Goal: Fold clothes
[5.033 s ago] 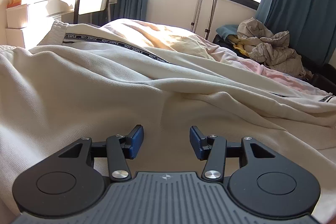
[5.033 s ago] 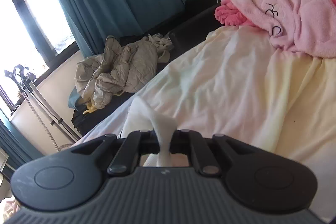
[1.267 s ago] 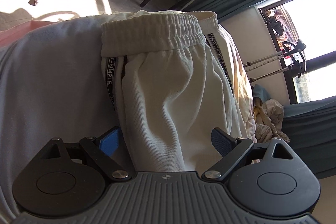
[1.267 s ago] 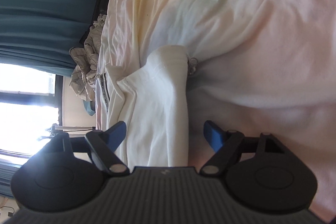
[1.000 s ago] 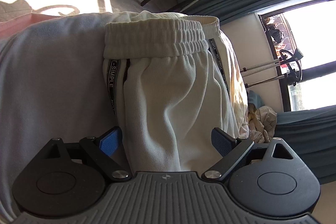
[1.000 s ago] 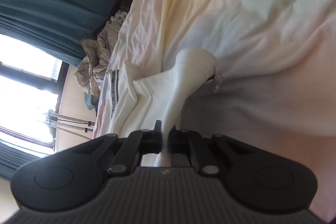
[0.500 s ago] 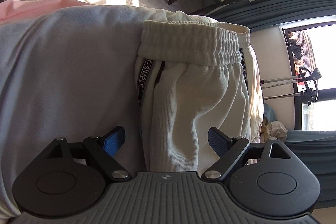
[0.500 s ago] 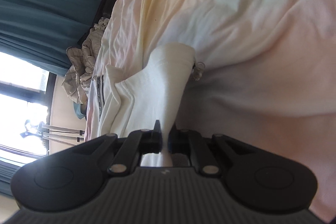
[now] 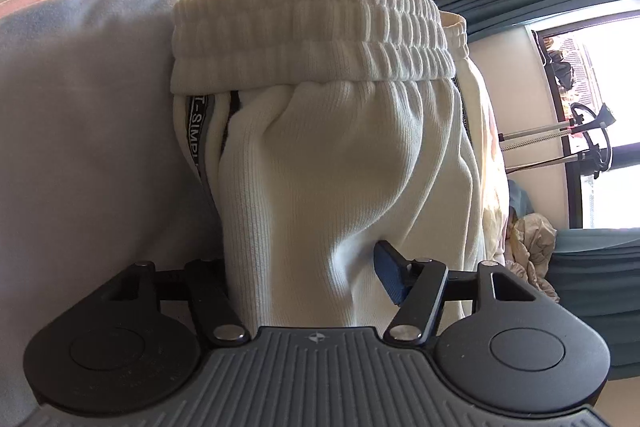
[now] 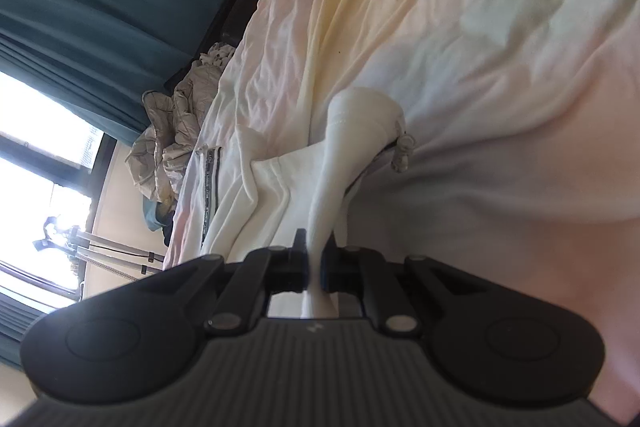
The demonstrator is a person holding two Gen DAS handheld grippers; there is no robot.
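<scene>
Left wrist view gives me the cream sweatpants [image 9: 344,163] close up, lying on the bed sheet [image 9: 88,115], waistband end toward the far edge of the bed. I judge them soft, thick and fairly light: ribbed knit that bunches and sags rather than holding a line, so any fold needs two holds kept well apart and the cloth kept taut between them. The elastic waistband [image 9: 316,35] is the firmest part and the best place to take hold, since it will not stretch thin or slip out as a single layer might.

My left gripper [image 9: 304,267] has a bunched ridge of the fabric below the waistband between its jaws, which have just been closing in on it; the blue right pad [image 9: 390,277] presses into the cloth, the other is hidden behind the fold, so I read this as a grip forming on a thick gather.

On the right wrist view, my right gripper [image 10: 314,267] is pinched tight on a thin pulled-up peak of the same sweatpants [image 10: 320,187], the cloth stretched from the jaws down to the bed. A dark side stripe [image 10: 210,183] with lettering runs along the leg, and a drawcord end [image 10: 402,151] dangles beside the lifted part.
</scene>
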